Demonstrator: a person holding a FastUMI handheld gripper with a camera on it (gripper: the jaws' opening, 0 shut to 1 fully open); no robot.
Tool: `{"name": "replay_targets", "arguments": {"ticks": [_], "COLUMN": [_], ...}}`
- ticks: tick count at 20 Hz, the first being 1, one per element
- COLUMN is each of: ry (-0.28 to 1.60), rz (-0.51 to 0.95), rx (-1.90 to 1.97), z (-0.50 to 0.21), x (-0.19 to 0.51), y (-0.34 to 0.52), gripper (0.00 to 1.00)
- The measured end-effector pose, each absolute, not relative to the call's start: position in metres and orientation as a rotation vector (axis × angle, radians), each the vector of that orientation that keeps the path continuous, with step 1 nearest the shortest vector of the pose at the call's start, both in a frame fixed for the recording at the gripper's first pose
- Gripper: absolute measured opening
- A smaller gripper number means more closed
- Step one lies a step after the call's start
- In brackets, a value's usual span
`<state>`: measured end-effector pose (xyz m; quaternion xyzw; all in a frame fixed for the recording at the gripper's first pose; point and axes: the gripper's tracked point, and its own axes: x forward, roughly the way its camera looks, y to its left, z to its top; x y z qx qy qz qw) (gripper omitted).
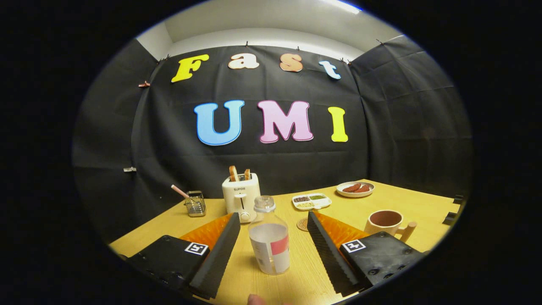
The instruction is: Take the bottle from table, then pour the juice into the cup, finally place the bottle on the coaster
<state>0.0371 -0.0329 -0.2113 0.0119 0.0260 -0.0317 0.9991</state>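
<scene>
A clear plastic bottle (269, 237) with a white cap and a red-and-white label stands upright on the wooden table (381, 203), between my two fingers. My gripper (273, 220) is open, with a gap on each side of the bottle, so neither ribbed black pad (220, 254) touches it. The pink cup (386, 222) with a wooden handle stands beyond the right finger. A round brown coaster (302, 224) lies flat just past the bottle, partly hidden by the right finger. A fingertip of a person (254, 300) shows near the table's front edge.
A white toaster (240, 197) with bread slices stands behind the bottle to the left. A wire basket (195, 203) with a stick sits further left. A divided white dish (312, 201) and a plate of sausages (355, 189) lie at the back right.
</scene>
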Motion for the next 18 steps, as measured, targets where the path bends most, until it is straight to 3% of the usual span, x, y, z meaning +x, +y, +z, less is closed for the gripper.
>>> {"name": "replay_targets", "arguments": {"ticks": [8, 9, 11, 18], "ry": [0.071, 0.067, 0.061, 0.073], "rz": [-0.021, -0.015, -0.027, -0.017], "rx": [-0.031, -0.033, 0.0, 0.133], "z": [-0.264, -0.266, -0.263, -0.194], "x": [0.072, 0.074, 0.08, 0.059], "y": [-0.025, -0.022, -0.028, -0.038], "gripper": [0.97, 0.95, 0.76, 0.74]}}
